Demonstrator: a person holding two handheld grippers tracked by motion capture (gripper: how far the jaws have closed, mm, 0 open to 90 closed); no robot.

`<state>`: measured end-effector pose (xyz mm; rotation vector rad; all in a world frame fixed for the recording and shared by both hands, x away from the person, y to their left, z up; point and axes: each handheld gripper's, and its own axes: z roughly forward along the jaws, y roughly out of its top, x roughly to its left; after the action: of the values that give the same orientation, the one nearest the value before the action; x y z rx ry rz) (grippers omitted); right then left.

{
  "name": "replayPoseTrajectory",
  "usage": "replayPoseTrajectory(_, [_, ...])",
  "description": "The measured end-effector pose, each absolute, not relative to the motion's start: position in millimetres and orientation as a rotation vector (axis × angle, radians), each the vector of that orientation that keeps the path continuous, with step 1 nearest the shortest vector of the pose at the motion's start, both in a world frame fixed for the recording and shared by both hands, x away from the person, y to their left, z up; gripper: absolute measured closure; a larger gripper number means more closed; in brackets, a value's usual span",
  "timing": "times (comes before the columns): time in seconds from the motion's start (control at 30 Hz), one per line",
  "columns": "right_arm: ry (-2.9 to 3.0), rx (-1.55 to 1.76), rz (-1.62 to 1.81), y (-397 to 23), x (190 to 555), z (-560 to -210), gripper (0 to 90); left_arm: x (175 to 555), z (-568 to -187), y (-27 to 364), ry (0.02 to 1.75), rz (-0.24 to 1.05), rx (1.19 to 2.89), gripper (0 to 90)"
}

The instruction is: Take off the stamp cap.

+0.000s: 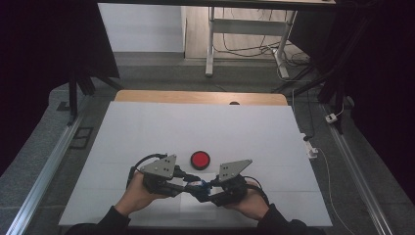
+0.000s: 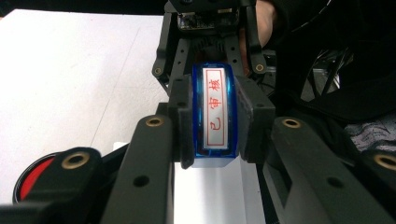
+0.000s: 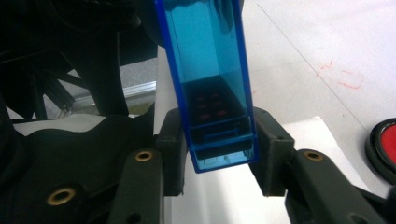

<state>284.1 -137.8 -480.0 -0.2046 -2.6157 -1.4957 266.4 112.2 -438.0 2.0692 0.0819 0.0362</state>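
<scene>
Two grippers meet over the near middle of the table (image 1: 147, 127), just in front of the red ink pad (image 1: 200, 159), and both clamp one small blue stamp (image 1: 198, 185) between them. Seen from the left gripper (image 2: 212, 126), its jaws press the flat sides of the stamp (image 2: 215, 114) beside the white label with red characters. The right gripper (image 3: 219, 147) pinches the other end, the clear blue cover (image 3: 211, 84), its pads on the two narrow walls. I judge the stamp light and rigid, with slick, smooth plastic that could slide under a weak pinch. The cover looks thin-walled, so a gentle squeeze low on its sides, near the body, seems the safest hold. Beyond the ink pad lies bare white table.
</scene>
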Motion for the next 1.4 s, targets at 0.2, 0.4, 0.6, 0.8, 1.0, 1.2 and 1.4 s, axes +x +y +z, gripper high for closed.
replayPoseTrajectory(0.2, [-2.607, -0.196, -1.509, -138.9, 284.2, -479.2, 66.1, 268.2, -439.3, 114.9, 0.084, 0.032, 2.046, 70.6])
replayPoseTrajectory(0.4, [-2.597, -0.192, -1.518, -139.9, 285.1, -477.8, 67.9, 269.1, -440.7, 116.1, 0.075, 0.029, 2.028, 70.6])
replayPoseTrajectory(0.6, [-2.584, -0.194, -1.524, -140.3, 285.9, -475.9, 69.0, 270.9, -442.6, 118.7, 0.07, 0.016, 1.997, 70.6])
replayPoseTrajectory(0.8, [-2.575, -0.23, -1.496, -139.9, 286.1, -473.7, 69.4, 270.2, -441.8, 119.3, 0.064, 0.029, 1.997, 70.7])
replayPoseTrajectory(1.0, [-2.534, -0.312, -1.432, -139.2, 289.1, -475.2, 69.6, 269.3, -441.2, 118.5, 0.068, 0.048, 2.021, 70.8])
replayPoseTrajectory(1.2, [-2.594, -0.268, -1.394, -138.1, 287.3, -473.7, 69.7, 269.4, -440.4, 117.7, 0.072, 0.032, 2.029, 70.7])
replayPoseTrajectory(1.4, [-2.638, -0.25, -1.378, -138.5, 286.2, -475.0, 69.5, 269.4, -438.9, 120.2, 0.087, 0.036, 2.025, 70.7])
